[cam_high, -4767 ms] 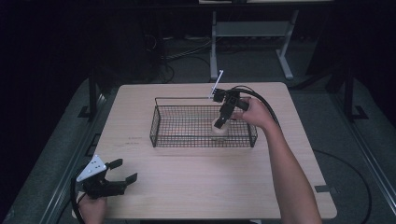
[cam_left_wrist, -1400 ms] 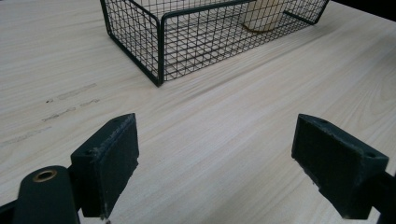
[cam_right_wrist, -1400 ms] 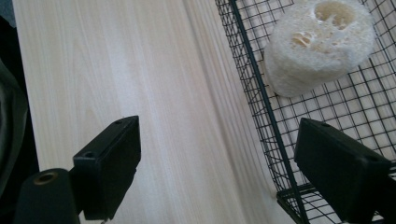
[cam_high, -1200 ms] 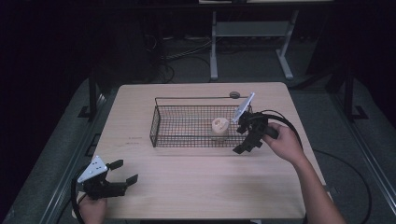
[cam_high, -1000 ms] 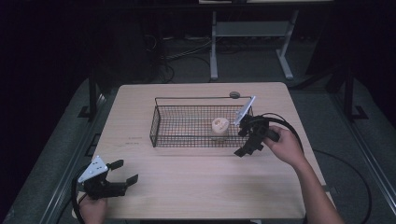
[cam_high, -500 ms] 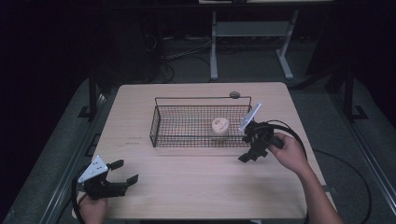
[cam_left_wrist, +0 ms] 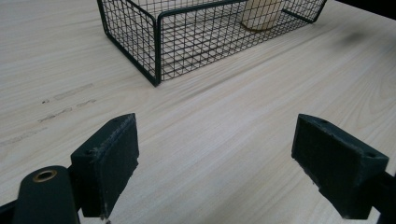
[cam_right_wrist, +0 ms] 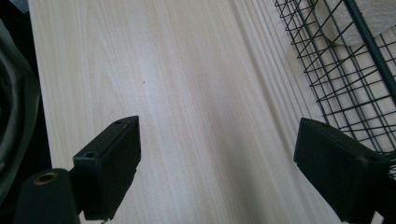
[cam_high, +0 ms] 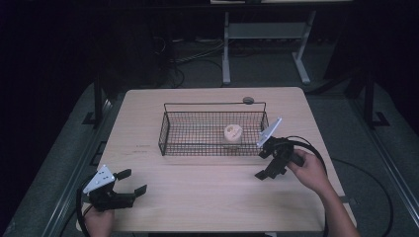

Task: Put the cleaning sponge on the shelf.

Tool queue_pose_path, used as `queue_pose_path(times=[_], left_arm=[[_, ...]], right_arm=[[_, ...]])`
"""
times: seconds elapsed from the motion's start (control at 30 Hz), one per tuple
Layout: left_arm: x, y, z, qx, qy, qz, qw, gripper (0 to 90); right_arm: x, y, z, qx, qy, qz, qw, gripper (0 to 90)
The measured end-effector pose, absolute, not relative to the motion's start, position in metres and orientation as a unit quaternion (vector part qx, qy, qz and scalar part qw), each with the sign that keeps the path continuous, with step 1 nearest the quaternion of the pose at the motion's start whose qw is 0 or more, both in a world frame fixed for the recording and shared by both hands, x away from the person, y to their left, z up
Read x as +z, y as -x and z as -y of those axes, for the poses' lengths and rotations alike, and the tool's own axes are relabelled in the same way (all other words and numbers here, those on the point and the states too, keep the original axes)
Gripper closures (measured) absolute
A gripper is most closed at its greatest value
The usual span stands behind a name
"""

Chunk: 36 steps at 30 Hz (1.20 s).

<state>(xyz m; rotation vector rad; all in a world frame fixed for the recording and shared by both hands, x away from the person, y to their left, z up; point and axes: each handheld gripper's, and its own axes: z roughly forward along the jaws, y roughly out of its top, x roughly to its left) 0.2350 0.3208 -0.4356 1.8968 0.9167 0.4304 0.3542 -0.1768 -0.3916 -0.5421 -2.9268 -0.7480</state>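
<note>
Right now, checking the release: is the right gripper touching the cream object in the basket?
Apart. The high view shows the right gripper outside the wire basket, jaws open over bare table, the cream object inside.

The left gripper [cam_high: 132,181] sits low at the near left, jaws spread wide. The right gripper [cam_high: 263,174], held in the right hand [cam_high: 309,170], points down-left, jaws apart.

A light wooden table [cam_high: 148,113] stands in a dark room; grey floor [cam_high: 257,69] behind; a white metal stand [cam_high: 262,34] and cables [cam_high: 192,54] beyond.
</note>
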Motion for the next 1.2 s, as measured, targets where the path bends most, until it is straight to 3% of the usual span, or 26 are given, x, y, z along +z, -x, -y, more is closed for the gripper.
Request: queue_pose_path(times=[1.2], left_arm=[[-0.436,-0.235,-0.319,0.176,-0.778,-0.373,0.474,13.7]], right_arm=[[-0.409,-0.316,0.198,-0.255,0.185,0.949,0.027,14.6]])
